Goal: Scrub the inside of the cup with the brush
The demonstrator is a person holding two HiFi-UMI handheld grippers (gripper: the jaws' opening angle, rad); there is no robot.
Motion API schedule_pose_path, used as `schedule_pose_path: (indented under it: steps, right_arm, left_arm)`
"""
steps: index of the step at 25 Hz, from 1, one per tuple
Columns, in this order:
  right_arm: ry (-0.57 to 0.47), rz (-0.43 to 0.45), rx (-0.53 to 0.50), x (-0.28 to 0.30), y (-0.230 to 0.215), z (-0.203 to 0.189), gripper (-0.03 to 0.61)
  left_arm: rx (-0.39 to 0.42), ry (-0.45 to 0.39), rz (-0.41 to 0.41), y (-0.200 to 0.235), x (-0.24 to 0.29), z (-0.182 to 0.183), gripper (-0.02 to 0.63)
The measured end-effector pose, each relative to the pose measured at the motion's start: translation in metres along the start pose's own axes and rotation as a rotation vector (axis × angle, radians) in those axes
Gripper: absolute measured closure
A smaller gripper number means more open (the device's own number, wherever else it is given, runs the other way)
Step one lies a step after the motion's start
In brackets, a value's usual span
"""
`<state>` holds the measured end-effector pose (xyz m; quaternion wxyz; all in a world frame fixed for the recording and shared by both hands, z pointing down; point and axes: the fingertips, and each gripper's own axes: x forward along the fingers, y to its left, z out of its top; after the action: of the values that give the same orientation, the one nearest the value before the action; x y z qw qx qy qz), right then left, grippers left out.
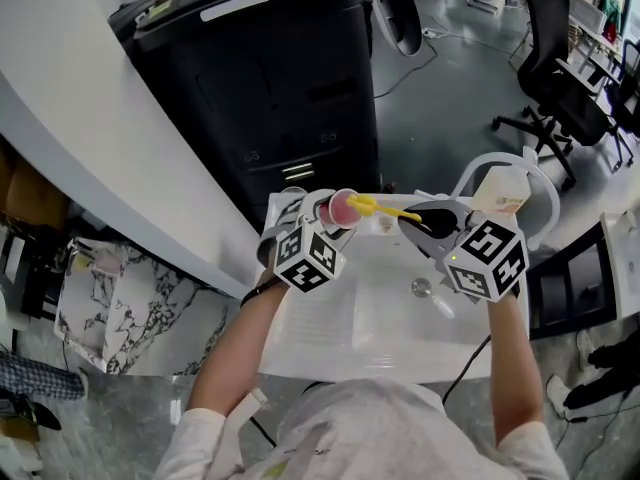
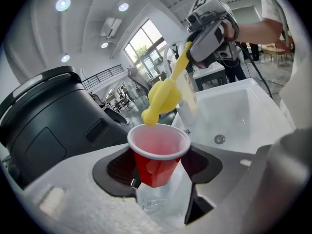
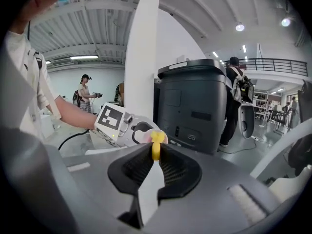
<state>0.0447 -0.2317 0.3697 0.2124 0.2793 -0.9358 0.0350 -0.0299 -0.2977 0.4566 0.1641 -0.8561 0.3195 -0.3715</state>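
My left gripper [image 1: 328,220] is shut on a red paper cup [image 2: 157,155] with a white rim, held upright over the back edge of the white sink [image 1: 400,318]. A yellow brush [image 2: 163,95] hangs slanted with its head just above the cup's rim, at the far side. The brush's thin handle [image 3: 156,149] is clamped between the jaws of my right gripper [image 3: 156,156], which is shut on it. In the head view the brush [image 1: 378,208] bridges the two grippers, with the cup [image 1: 342,208] at its left tip. In the right gripper view the cup [image 3: 145,137] shows partly behind the brush.
A tall black cabinet-like machine [image 1: 260,78] stands right behind the sink. The sink's drain [image 1: 421,288] lies below the right gripper. A white curved tap [image 1: 500,168] and a carton [image 1: 500,200] sit at the back right. Office chairs [image 1: 560,88] stand further off.
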Motion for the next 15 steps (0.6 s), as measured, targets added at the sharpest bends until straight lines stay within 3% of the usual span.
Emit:
schedule_pose_path:
  steps: [8, 15]
  right_arm:
    - [0.109, 0.049, -0.057, 0.025, 0.014, -0.022, 0.543]
    - [0.178, 0.002, -0.125, 0.044, 0.009, -0.031, 0.543]
  left_arm:
    - [0.134, 0.005, -0.029, -0.021, 0.005, 0.013, 0.322]
    - [0.176, -0.006, -0.052, -0.036, 0.009, 0.018, 0.322]
